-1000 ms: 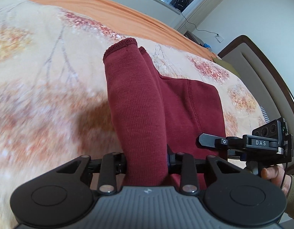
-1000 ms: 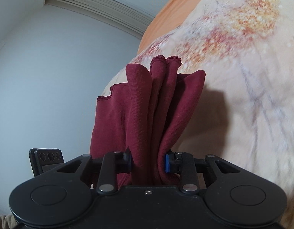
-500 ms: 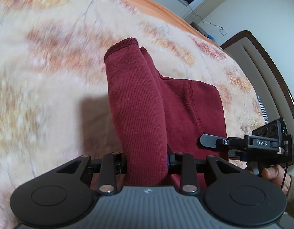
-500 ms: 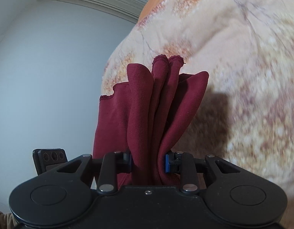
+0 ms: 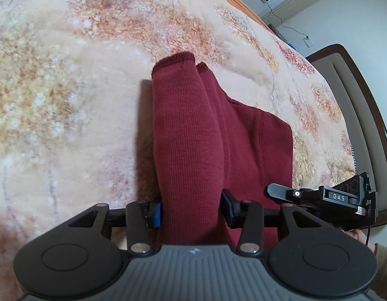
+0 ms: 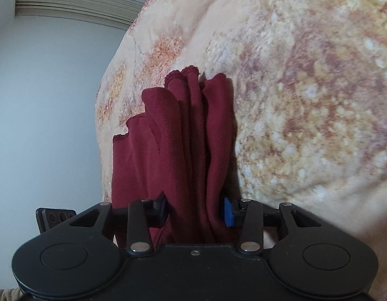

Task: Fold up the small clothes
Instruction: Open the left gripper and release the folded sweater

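A dark red knitted garment is carried over a bed covered by a peach blanket with a rust-and-gold leaf pattern, a bunched fold of it passing between the fingers of each tool. The jaws of the left gripper have just been opening, and the cloth is seen lying between its blue pads, which appear to touch it only lightly, if at all. The same holds for the right gripper, where several gathered pleats stand between loosened jaws that have likewise just been widening. Both tools are tilted downward toward the blanket, so a laying-down of the folded edge is judged to be in hand, the grip being eased so that the cloth may settle flat. An orange sheet is seen at the far edge of the bed, a padded headboard at its right edge, and pale walls beyond.
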